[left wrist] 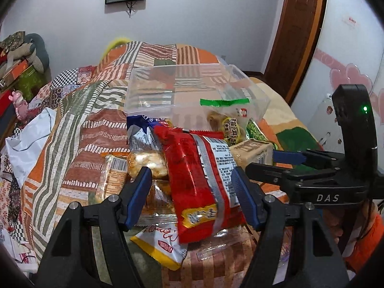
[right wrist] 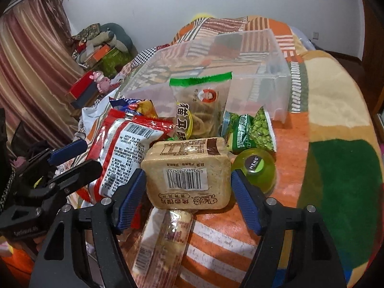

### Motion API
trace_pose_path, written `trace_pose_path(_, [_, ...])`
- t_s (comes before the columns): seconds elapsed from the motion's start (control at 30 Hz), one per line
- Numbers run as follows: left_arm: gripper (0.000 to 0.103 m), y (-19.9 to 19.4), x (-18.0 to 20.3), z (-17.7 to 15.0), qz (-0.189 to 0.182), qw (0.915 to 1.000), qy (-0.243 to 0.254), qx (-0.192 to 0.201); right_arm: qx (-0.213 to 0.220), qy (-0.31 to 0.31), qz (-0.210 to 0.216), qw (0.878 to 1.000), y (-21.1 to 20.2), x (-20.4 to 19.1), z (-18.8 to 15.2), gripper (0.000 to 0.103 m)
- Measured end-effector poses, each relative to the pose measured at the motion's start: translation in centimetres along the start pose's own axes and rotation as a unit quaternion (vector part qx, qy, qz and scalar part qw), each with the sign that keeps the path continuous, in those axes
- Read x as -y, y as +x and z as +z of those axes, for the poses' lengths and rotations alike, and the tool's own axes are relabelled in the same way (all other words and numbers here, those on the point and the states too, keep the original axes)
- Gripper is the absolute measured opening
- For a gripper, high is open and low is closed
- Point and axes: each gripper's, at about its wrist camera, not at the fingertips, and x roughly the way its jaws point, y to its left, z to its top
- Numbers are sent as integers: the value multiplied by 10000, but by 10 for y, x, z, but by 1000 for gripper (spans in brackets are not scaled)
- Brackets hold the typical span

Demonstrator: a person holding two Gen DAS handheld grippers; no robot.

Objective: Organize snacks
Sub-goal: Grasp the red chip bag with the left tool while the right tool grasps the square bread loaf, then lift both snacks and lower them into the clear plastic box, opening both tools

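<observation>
A pile of snack packs lies on a patchwork bedspread in front of a clear plastic bin point(left wrist: 153, 88) point(right wrist: 264, 55). My left gripper point(left wrist: 192, 187) is open, its jaws on either side of a red snack bag point(left wrist: 196, 182) that also shows in the right wrist view point(right wrist: 122, 153). My right gripper point(right wrist: 188, 192) is open around a tan barcoded biscuit pack point(right wrist: 187, 172), which also shows in the left wrist view point(left wrist: 252, 151). A green-sealed clear bag point(right wrist: 201, 103), a green pea pack point(right wrist: 254, 132) and a green jelly cup point(right wrist: 256, 168) lie nearby.
A yellow-edged wrapper point(left wrist: 163, 244) and clear-wrapped pastries point(left wrist: 148, 160) lie under the red bag. A long clear-wrapped roll point(right wrist: 165, 244) lies below the tan pack. Boxes and a pink toy point(right wrist: 100, 81) sit left of the bed. A brown door point(left wrist: 297, 31) stands at right.
</observation>
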Motion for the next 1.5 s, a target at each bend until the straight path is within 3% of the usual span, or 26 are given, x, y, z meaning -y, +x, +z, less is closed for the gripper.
trace_pose_path(0.13, [69, 4, -1, -1, 12, 10000, -8, -48, -8, -13, 59, 10000, 3, -3, 2, 83])
trace_pose_path(0.23, [69, 7, -2, -1, -27, 9999, -51, -107, -36, -132, -46, 9999, 8, -7, 5, 83])
trace_pose_path(0.33, [71, 8, 0, -1, -27, 9999, -18, -146, -45, -91, -89, 9999, 13, -5, 7, 76])
trace_pose_path(0.43, [79, 9, 6, -1, 26, 9999, 58, -131, -21, -36, -48, 10000, 12, 0, 8, 74])
trace_pose_path(0.57, [79, 11, 12, 2, 38, 9998, 176, -106, 25, -52, -25, 10000, 6, -1, 6, 73])
trace_pose_path(0.67, [87, 12, 15, 4, -17, 9997, 208, -91, 122, -121, -113, 9998, -5, 0, 4, 73])
trace_pose_path(0.8, [89, 15, 17, 7, 19, 9997, 240, -102, 265, -144, -121, 9995, -20, 7, 4, 73])
trace_pose_path(1.03, [90, 40, 19, 10, 279, 9988, 158, -372, 520, -162, -246, 9982, -37, 12, 5, 73])
trace_pose_path(1.17, [90, 51, 28, 7, 618, 9973, 293, -281, 547, -79, -218, 9982, -38, 17, 5, 73])
trace_pose_path(1.23, [86, 53, 29, 5, 685, 9969, 318, -209, 545, -42, -197, 9983, -38, 19, 5, 73])
trace_pose_path(1.27, [74, 55, 30, 3, 684, 9969, 332, -210, 550, -28, -193, 9983, -38, 19, 5, 73])
trace_pose_path(1.37, [65, 54, 26, 2, 551, 9981, 206, -179, 588, 13, -165, 9981, -40, 20, 4, 73])
trace_pose_path(1.5, [65, 45, 23, 2, 365, 9992, 141, -119, 641, 5, -162, 9978, -43, 19, 4, 73])
